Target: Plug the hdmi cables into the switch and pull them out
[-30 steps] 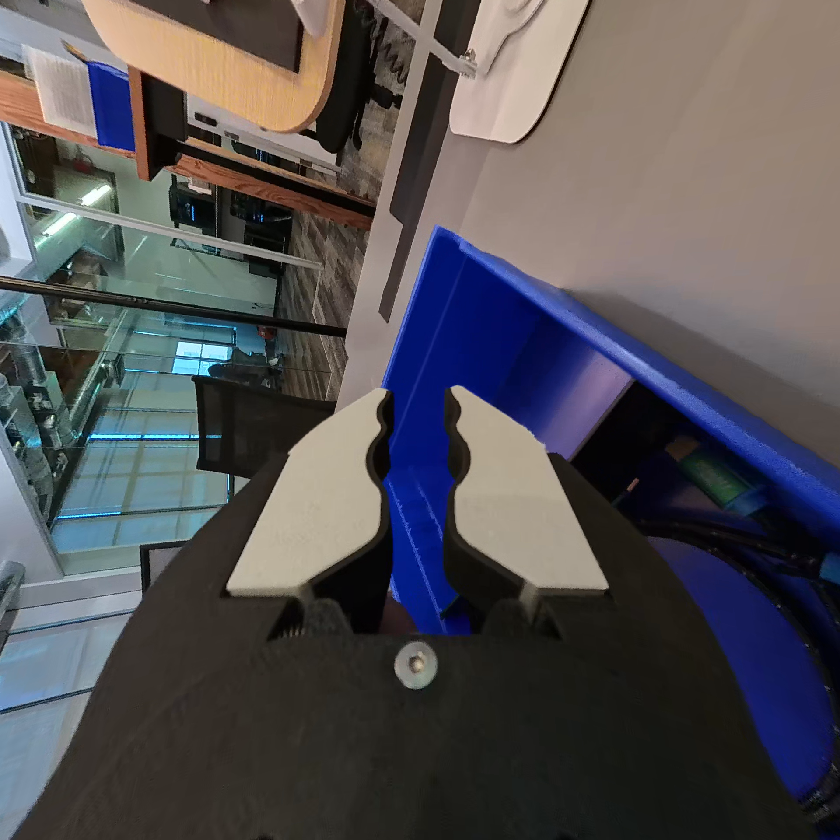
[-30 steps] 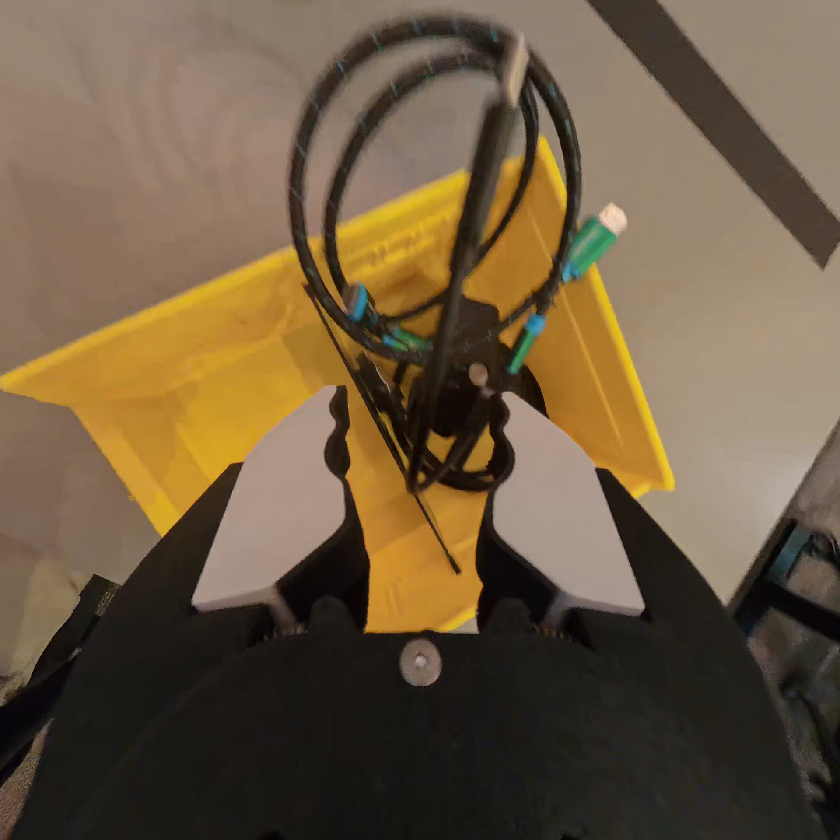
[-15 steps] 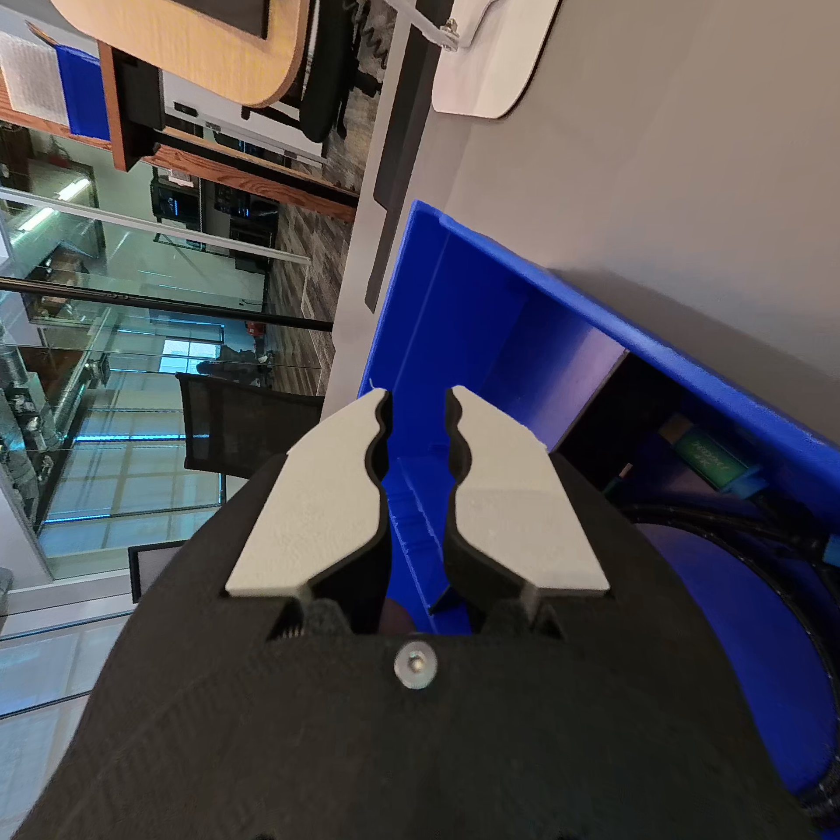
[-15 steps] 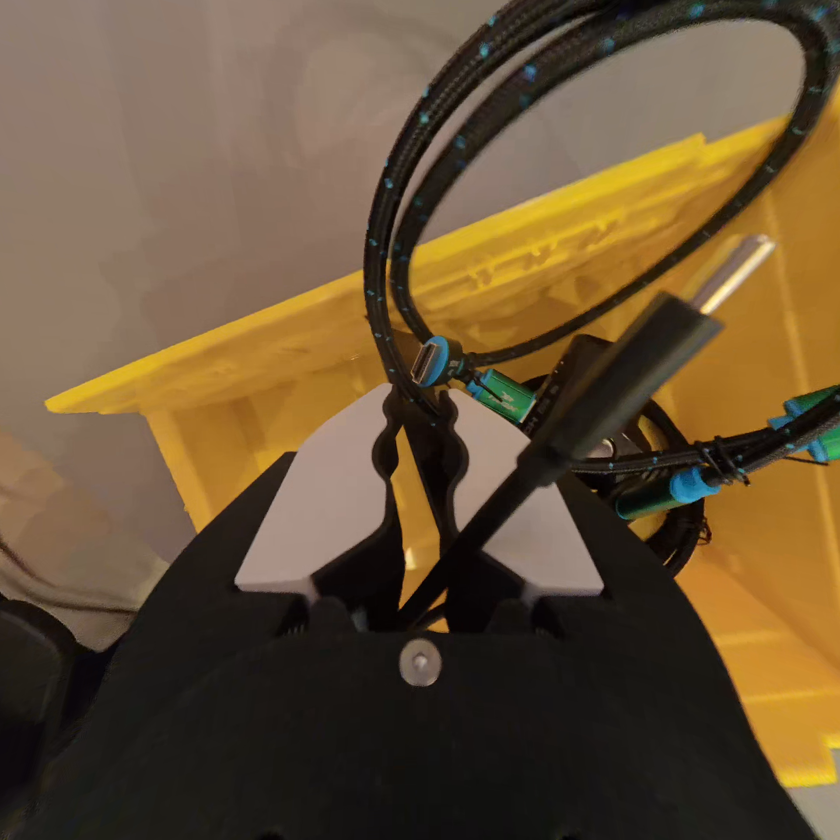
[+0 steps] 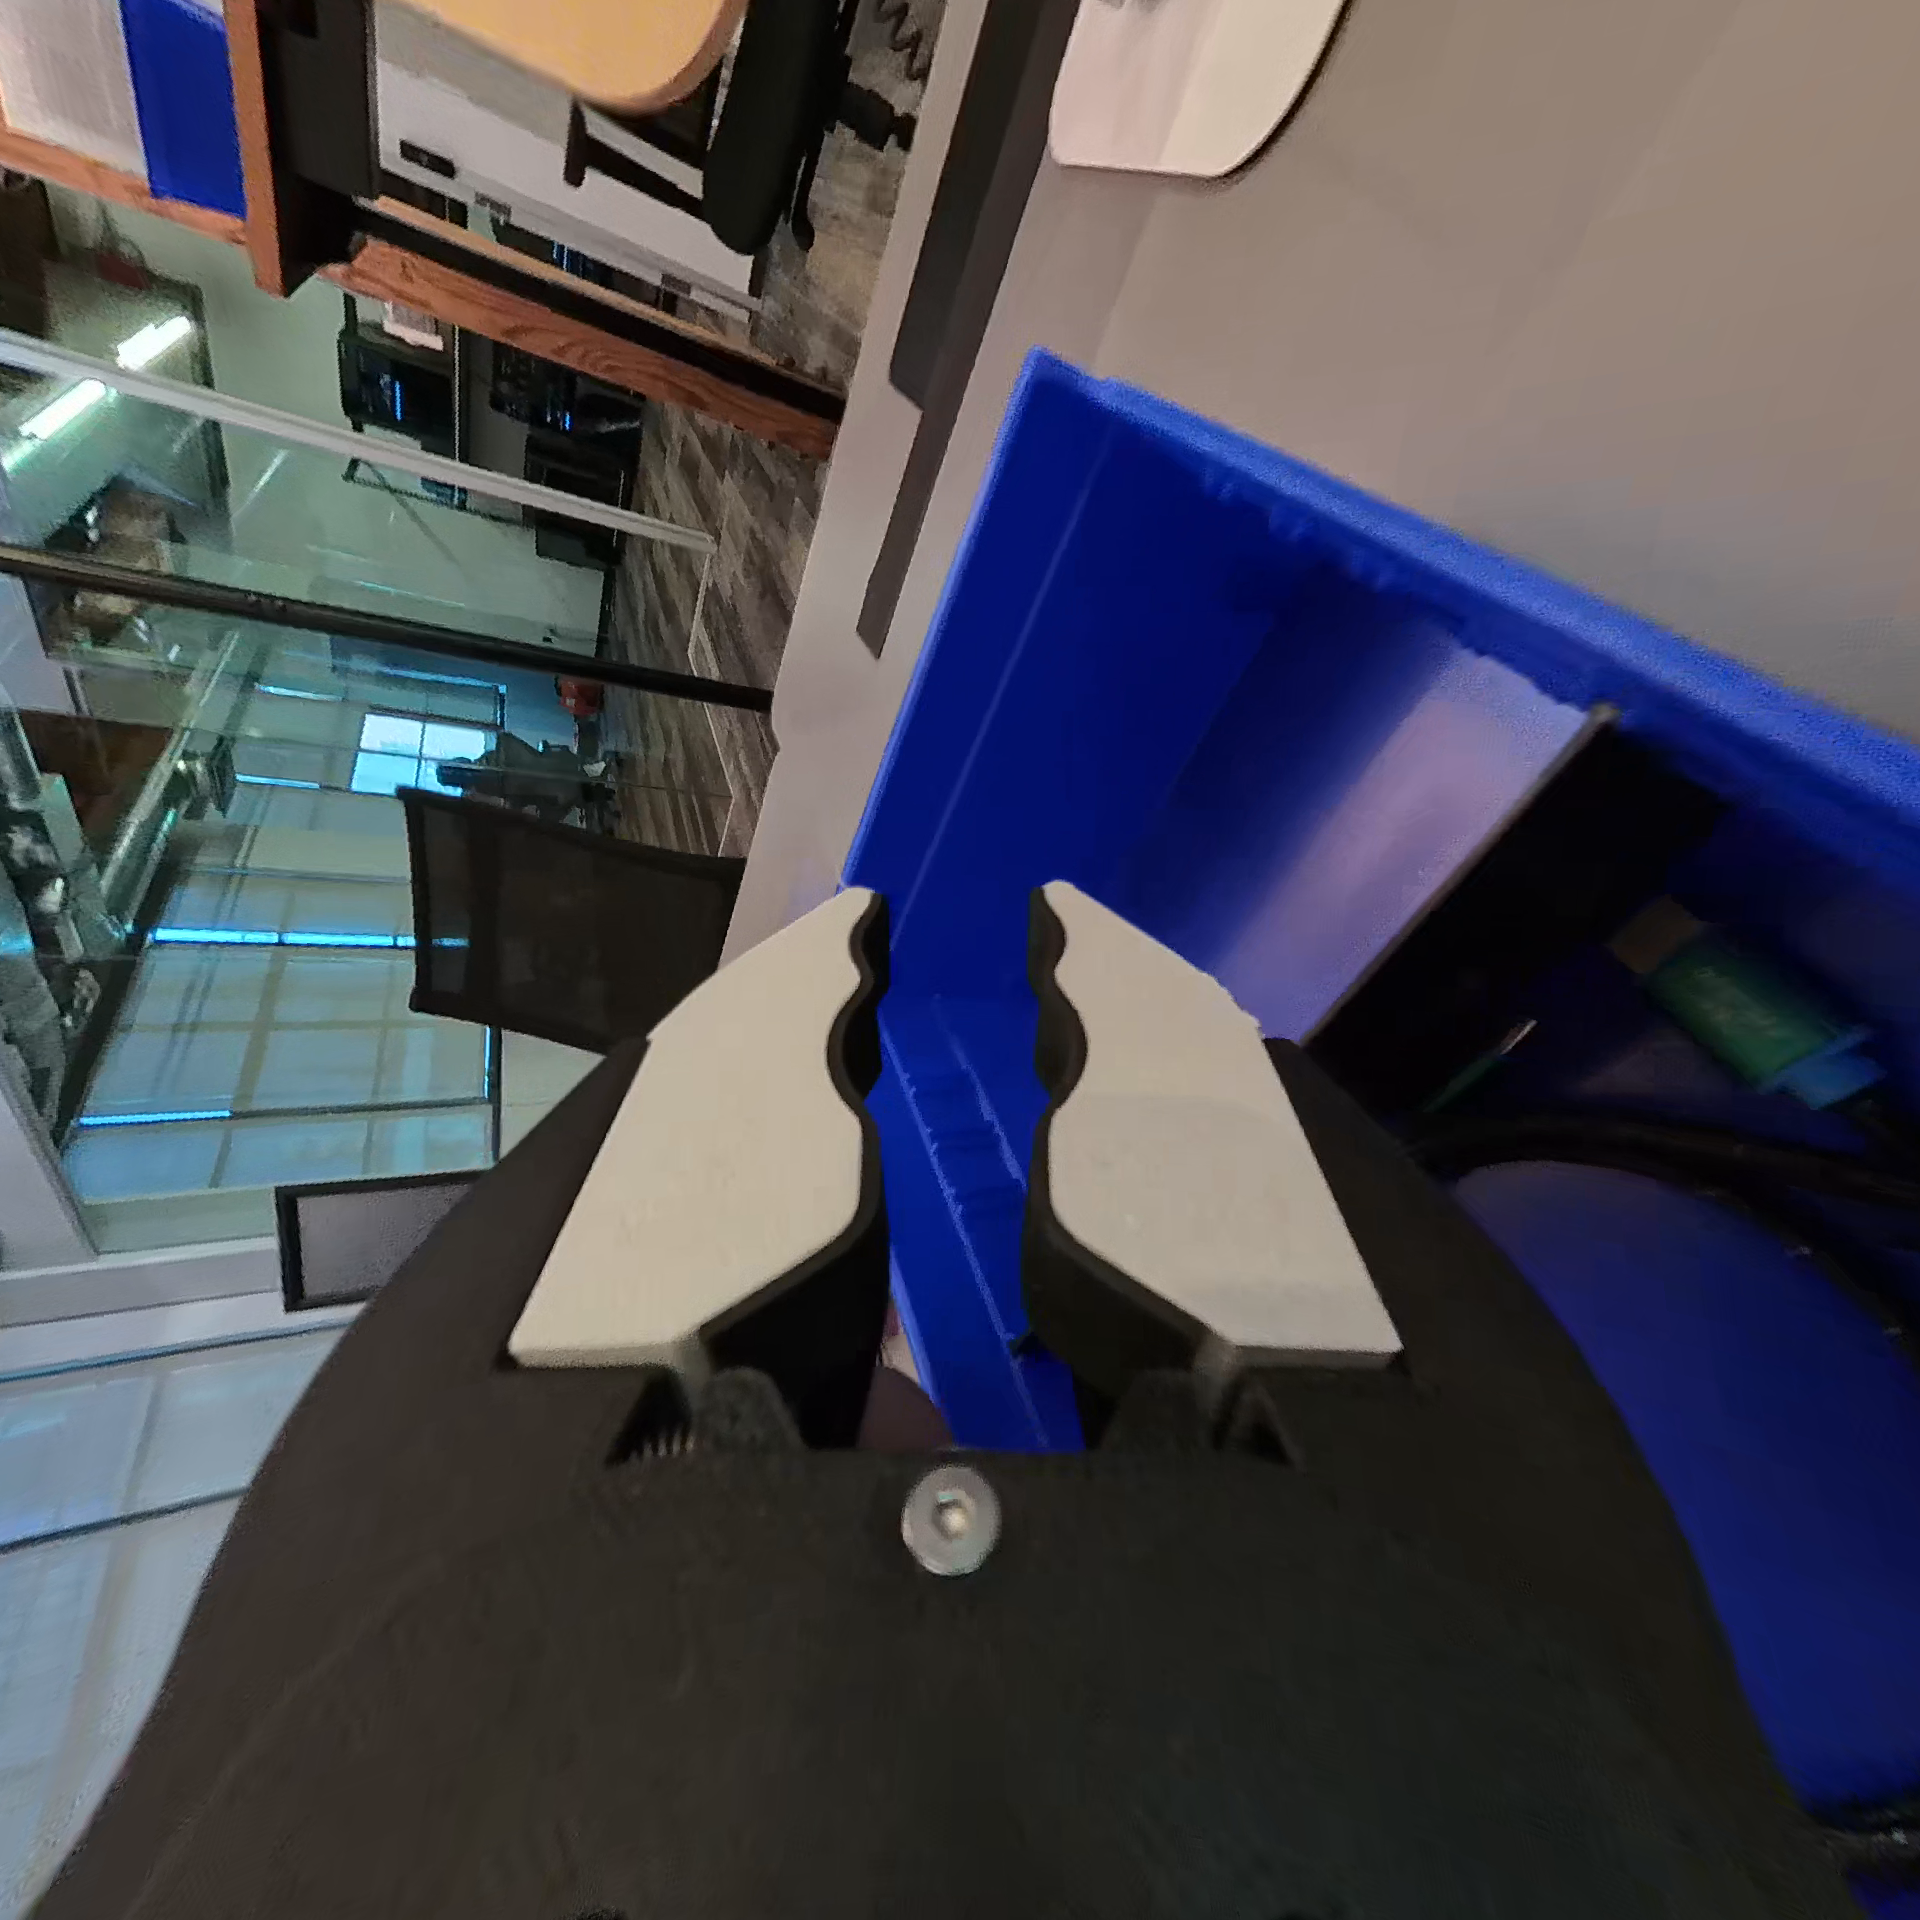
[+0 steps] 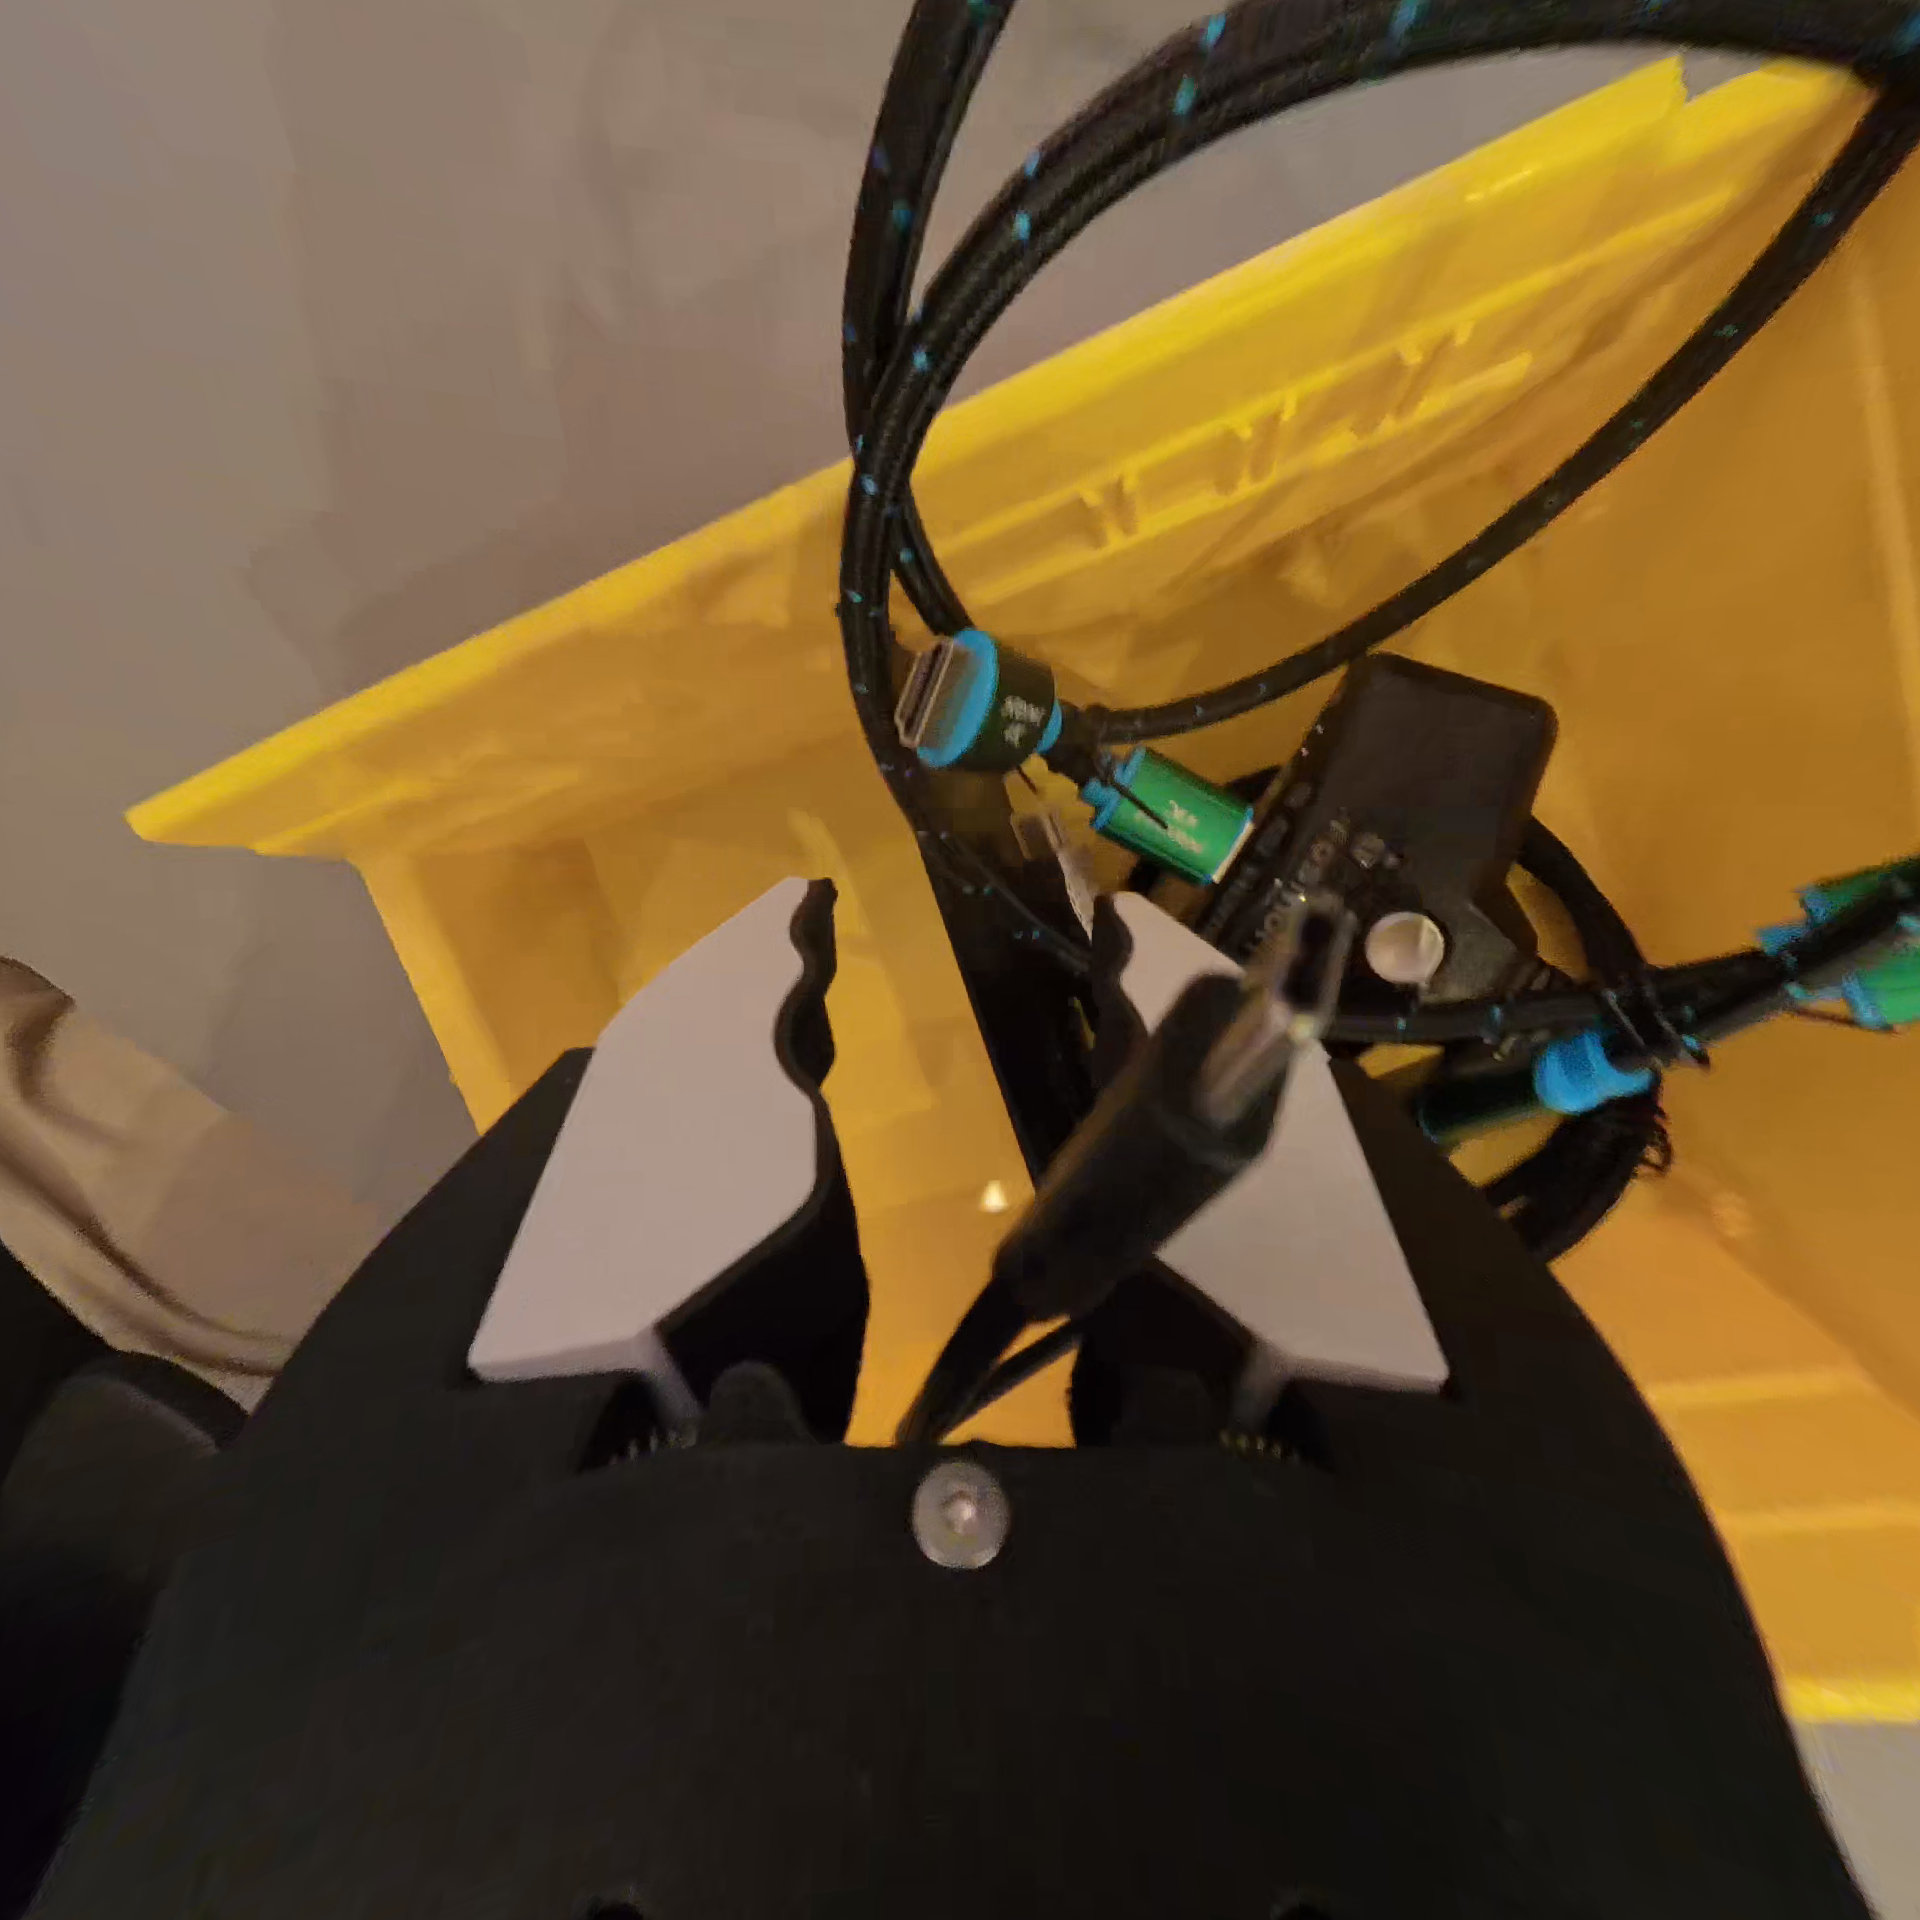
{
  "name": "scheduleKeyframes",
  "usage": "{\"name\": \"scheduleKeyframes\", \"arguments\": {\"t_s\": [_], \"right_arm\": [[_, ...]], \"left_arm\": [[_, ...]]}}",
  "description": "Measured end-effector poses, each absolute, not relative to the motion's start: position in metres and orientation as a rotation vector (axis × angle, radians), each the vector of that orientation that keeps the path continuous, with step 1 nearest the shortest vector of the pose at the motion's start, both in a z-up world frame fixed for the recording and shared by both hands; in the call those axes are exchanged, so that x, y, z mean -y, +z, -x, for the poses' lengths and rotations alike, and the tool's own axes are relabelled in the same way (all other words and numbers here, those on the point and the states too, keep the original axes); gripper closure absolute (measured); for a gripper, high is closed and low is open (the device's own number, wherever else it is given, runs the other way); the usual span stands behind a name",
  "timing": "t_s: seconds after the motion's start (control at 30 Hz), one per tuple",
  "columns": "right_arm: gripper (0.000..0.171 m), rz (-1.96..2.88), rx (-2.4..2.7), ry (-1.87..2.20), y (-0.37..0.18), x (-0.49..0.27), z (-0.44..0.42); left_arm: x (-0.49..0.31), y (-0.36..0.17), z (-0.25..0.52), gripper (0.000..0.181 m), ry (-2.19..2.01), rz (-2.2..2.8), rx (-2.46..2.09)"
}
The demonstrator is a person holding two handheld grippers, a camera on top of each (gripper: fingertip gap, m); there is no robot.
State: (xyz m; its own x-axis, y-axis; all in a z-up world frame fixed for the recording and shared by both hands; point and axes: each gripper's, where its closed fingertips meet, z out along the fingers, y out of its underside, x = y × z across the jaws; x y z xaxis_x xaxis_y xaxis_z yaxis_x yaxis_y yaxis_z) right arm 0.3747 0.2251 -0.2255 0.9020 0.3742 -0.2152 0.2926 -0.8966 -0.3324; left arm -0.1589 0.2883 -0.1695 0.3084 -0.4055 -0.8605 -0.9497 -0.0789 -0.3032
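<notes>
In the right wrist view a black HDMI switch (image 6: pixel 1444 769) and coiled black braided cables (image 6: pixel 904 364) with green-and-blue plugs (image 6: pixel 966 712) sit over a yellow bin (image 6: pixel 623 727). One green plug (image 6: pixel 1174 821) touches the switch's edge. A plain black plug (image 6: pixel 1164 1122) hangs in front of my right finger. My right gripper (image 6: pixel 961 894) is open, and cable strands run through the gap beside its right finger. My left gripper (image 5: pixel 958 891) is closed on the wall of a blue bin (image 5: pixel 1195 623). That bin holds a black box (image 5: pixel 1507 935), a green plug (image 5: pixel 1725 1018) and black cable (image 5: pixel 1662 1153).
Both bins rest on a grey table (image 5: pixel 1558 312). A white pad (image 5: pixel 1174 94) lies at its far end. Past the table edge are a black mesh chair (image 5: pixel 561 925), glass walls and desks. Beige fabric (image 6: pixel 104 1195) shows at the left of the right wrist view. Tip to tip, the grippers are about 55 cm apart.
My right gripper closed on the cable strands half a second ago and has now opened again, closer to the yellow bin. My left gripper kept its grip while the view tilted slightly.
</notes>
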Motion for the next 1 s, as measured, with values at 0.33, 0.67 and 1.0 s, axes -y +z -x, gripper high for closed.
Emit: {"name": "scheduleKeyframes", "arguments": {"t_s": [0.33, 0.67, 1.0], "right_arm": [[0.099, 2.655, 0.198, 0.023, -0.181, -0.178, -0.450], [0.093, 2.828, 0.117, 0.039, -0.233, -0.136, -0.472], [0.120, 2.787, 0.123, 0.117, -0.233, -0.142, -0.471]], "left_arm": [[-0.301, -0.176, 0.251, 0.121, 0.589, 2.011, -1.017], [-0.283, -0.219, 0.297, 0.137, 0.219, 2.389, -0.777], [-0.247, -0.232, 0.294, 0.111, -0.027, 2.540, -0.871]]}}
